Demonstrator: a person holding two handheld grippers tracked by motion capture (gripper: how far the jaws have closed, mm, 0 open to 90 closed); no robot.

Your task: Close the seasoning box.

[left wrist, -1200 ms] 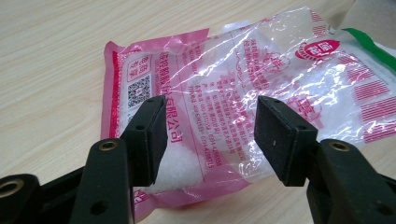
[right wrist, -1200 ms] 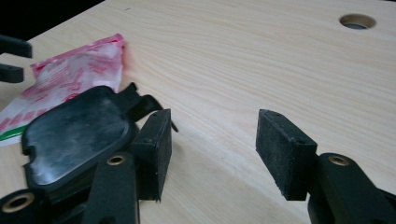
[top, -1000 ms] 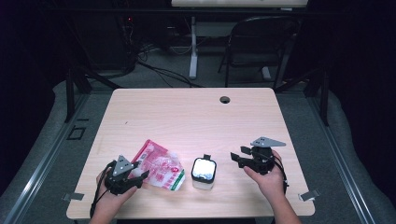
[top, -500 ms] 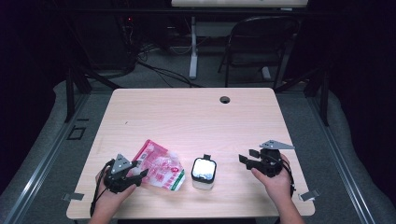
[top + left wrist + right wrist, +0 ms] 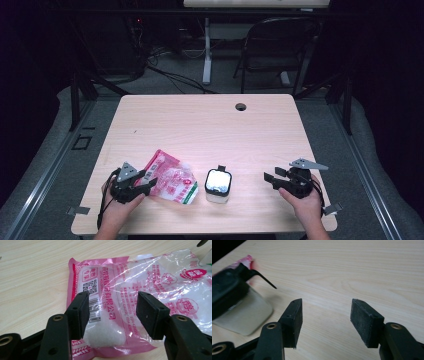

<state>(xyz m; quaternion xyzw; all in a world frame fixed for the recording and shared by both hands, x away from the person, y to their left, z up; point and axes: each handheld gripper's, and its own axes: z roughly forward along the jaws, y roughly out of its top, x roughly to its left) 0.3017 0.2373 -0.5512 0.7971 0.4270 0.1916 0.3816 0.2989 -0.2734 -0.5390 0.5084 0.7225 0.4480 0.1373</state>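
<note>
Lab or recording studio, dimly lit. Single pale wooden bench (image 5: 210,125) with cable hole (image 5: 241,107), set on grey carpet (image 5: 45,165). Metal floor rails (image 5: 55,165) along both sides. Loose cables (image 5: 170,75) on floor behind. Folding chair (image 5: 275,50) and stand leg (image 5: 206,55) against dark backdrop.

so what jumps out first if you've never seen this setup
The pink and clear bag of white grains lying near the table's front edge draws the eye first, with the left gripper open at its end. Just right of it stands a small white container with a black lid, and farther right the right gripper hovers open over bare wood.
</note>
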